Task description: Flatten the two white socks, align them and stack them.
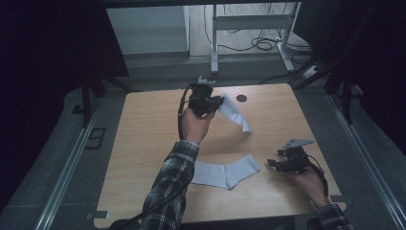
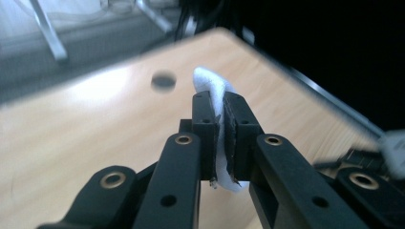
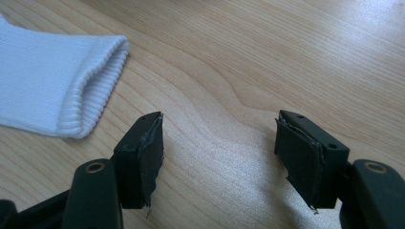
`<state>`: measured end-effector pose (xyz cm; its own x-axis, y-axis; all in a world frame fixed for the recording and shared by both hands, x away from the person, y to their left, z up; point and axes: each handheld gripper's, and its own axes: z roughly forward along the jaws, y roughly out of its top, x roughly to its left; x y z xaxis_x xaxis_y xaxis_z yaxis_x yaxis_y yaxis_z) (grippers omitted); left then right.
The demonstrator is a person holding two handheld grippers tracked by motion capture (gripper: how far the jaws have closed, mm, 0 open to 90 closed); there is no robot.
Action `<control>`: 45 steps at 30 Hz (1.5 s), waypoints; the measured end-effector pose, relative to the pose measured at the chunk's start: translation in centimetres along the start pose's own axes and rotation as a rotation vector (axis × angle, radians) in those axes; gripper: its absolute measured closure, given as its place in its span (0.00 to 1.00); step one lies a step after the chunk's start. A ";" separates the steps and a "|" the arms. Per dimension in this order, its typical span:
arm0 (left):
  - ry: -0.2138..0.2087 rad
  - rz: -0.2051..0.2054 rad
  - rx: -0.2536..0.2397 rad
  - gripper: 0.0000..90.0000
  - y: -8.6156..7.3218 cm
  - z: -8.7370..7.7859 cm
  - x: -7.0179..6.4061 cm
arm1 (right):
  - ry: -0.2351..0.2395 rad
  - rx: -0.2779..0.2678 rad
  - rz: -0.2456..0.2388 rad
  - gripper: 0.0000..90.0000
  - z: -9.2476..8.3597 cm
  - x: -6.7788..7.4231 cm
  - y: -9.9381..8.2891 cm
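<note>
Above the far middle of the pale wooden table [image 1: 143, 134], the left gripper [image 1: 216, 101] is up in the air with a soft white sock [image 1: 235, 113] pinched between its jaws. That sock is plain, slightly ribbed cloth, and it hangs from the jaws down and to the right, its loose end reaching the tabletop. In the left gripper view the two black jaws are pressed together with the white fabric [image 2: 213, 90] squeezed in the slot between them, bulging out above and below. A small dark round hole [image 1: 242, 98] in the table sits just beyond.

Down at the near side, a second white sock [image 1: 225, 173] lies flat, bent at the heel. The right gripper [image 1: 280, 163] rests low just right of it, jaws spread wide and holding nothing. The right gripper view shows that flat sock's ribbed cuff [image 3: 93, 90] up and left of the left jaw, near but apart, with bare wood between the pads.
</note>
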<state>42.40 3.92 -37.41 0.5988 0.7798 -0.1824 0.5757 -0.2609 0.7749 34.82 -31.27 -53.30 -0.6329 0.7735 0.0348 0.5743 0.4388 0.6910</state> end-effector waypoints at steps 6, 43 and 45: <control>0.046 -0.020 0.121 0.91 -5.7 1.6 3.3 | -0.003 0.000 0.001 0.37 0.0 0.0 0.0; 0.279 0.051 0.093 0.33 -18.7 1.8 7.4 | -0.032 -0.022 -0.004 0.29 0.4 0.7 -0.2; 0.279 0.038 0.095 0.31 -18.7 1.7 7.5 | -0.033 -0.025 -0.003 0.29 0.4 0.8 -0.2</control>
<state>37.09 13.71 -54.36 0.4524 0.8914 0.0292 0.6130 -0.3345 0.7158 34.44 -30.58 -53.70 -0.6164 0.7874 0.0091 0.5595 0.4298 0.7087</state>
